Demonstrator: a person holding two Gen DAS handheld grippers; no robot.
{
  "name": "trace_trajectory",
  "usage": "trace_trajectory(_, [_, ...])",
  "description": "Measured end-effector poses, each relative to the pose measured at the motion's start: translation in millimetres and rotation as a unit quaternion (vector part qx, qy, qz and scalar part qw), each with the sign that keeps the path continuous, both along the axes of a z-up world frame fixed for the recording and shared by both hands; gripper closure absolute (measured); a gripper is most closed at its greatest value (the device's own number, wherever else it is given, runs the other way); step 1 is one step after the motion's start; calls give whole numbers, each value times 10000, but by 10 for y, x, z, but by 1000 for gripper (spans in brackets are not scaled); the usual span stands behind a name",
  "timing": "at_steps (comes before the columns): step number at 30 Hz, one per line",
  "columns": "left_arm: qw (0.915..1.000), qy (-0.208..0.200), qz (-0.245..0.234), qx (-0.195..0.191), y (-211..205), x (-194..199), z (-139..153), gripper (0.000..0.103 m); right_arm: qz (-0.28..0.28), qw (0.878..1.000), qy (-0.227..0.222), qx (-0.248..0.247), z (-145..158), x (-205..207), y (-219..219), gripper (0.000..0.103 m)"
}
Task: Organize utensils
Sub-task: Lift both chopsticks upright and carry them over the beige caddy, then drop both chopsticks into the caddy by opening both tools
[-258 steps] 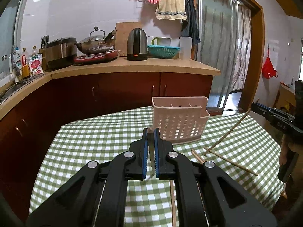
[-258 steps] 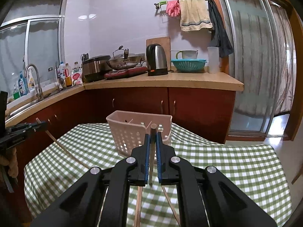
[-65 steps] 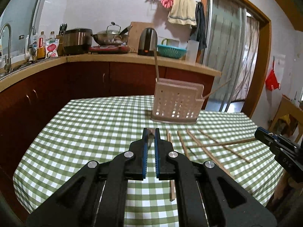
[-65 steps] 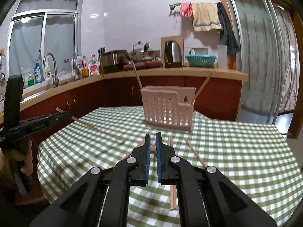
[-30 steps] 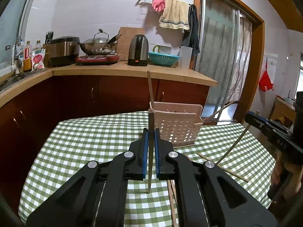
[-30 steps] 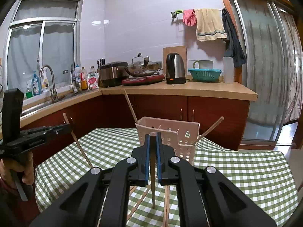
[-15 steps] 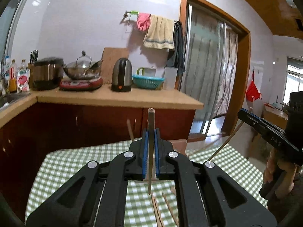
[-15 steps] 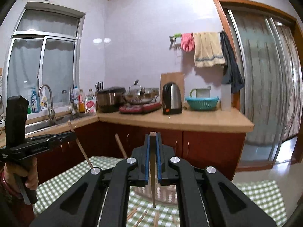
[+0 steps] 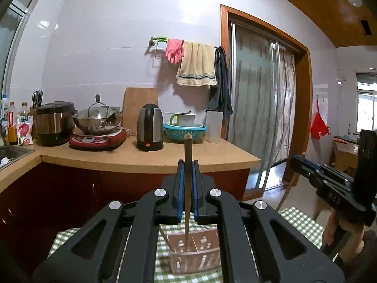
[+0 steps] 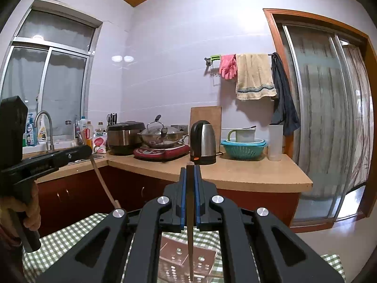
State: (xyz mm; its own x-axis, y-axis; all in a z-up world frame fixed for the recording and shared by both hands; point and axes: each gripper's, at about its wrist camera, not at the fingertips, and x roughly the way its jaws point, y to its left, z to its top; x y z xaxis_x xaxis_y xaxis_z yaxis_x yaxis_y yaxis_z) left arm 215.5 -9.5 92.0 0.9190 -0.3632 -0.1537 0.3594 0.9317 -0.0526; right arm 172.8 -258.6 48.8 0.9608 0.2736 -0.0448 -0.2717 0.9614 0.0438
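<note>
My left gripper [image 9: 187, 163] is shut on a wooden chopstick [image 9: 187, 146] that stands upright between the blue pads. Its lower tip hangs just over the pale perforated basket [image 9: 202, 257] on the green checked tablecloth [image 9: 302, 221]. In the right wrist view my right gripper [image 10: 190, 168] is shut on another upright chopstick [image 10: 190, 247], which also points down at the basket [image 10: 173, 263]. Each view shows the other gripper held high at its side: the right gripper [image 9: 298, 162] and the left gripper [image 10: 86, 151], each with a slanted chopstick hanging from it.
Behind the table runs a wooden counter [image 9: 146, 159] with a kettle [image 9: 150, 127], a wok [image 9: 97, 120], a rice cooker [image 9: 55, 123] and a teal colander [image 9: 185, 131]. A sink tap [image 10: 46, 127] is at the left and a sliding glass door [image 10: 325, 122] at the right.
Both grippers have risen with their chopsticks and tilted towards level. The basket and tablecloth have dropped to the bottom of both views, and the basket now sits under the chopstick tips.
</note>
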Motion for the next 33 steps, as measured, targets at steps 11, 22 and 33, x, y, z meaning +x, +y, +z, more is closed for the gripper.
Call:
trace_trajectory(11, [9993,324,65,167,-96,374,-401,96,-94,9999,90,-4,-235,424,39,97])
trace_trajectory(22, [9964,834,15,167,-88,612,-819,96,-199,9975,655,-175,-703,690,139,97])
trace_trajectory(33, [9949,994,-18,178,-107,577,-969,62,-183,9979,593,-193,-641,536,179,52])
